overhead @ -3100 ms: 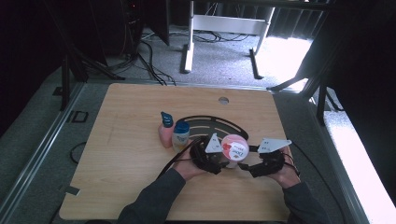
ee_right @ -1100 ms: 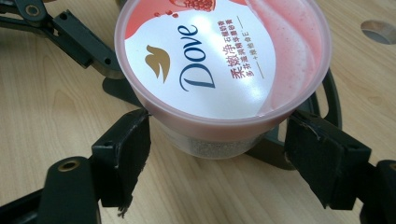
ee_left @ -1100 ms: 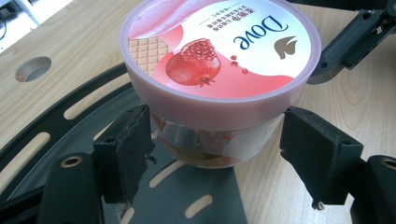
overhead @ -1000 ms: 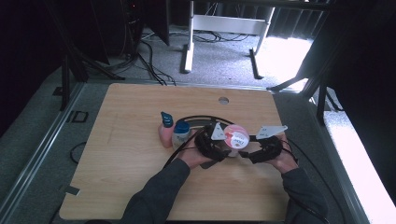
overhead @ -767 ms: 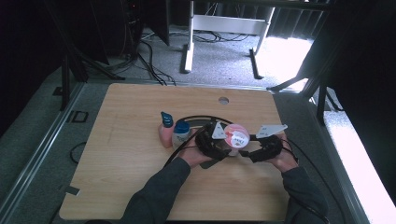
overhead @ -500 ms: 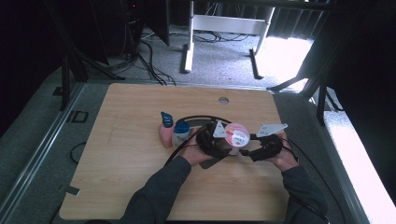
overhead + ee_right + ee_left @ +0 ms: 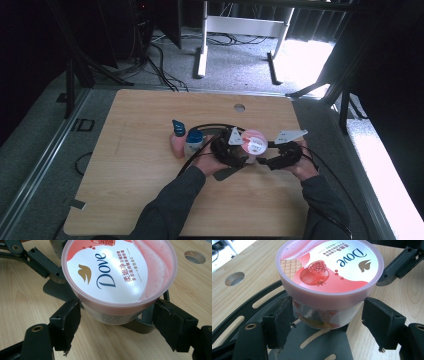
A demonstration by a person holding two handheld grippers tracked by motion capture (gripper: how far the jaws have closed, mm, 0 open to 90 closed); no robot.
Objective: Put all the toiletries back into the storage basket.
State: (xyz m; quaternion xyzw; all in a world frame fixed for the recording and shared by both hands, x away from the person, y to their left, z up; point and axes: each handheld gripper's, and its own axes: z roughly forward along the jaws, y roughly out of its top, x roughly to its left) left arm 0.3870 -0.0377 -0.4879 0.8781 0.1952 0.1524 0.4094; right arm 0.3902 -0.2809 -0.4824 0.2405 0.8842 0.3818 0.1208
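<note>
Jaws of both grippers bracket the Dove jar [image 7: 329,277], none clamped.
Left gripper [image 7: 329,322] touches one side; right gripper [image 7: 117,322] gapped; lid [image 7: 120,270] on, jar unlifted.

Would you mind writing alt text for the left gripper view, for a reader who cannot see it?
A pink-lidded Dove tub, pomegranate pictured on its lid, sits between the left tongs, whose black pads flank its clear body; whether they press it is unclear. It stands on a dark slotted plate on a wooden table, the right tongs behind it.
</note>
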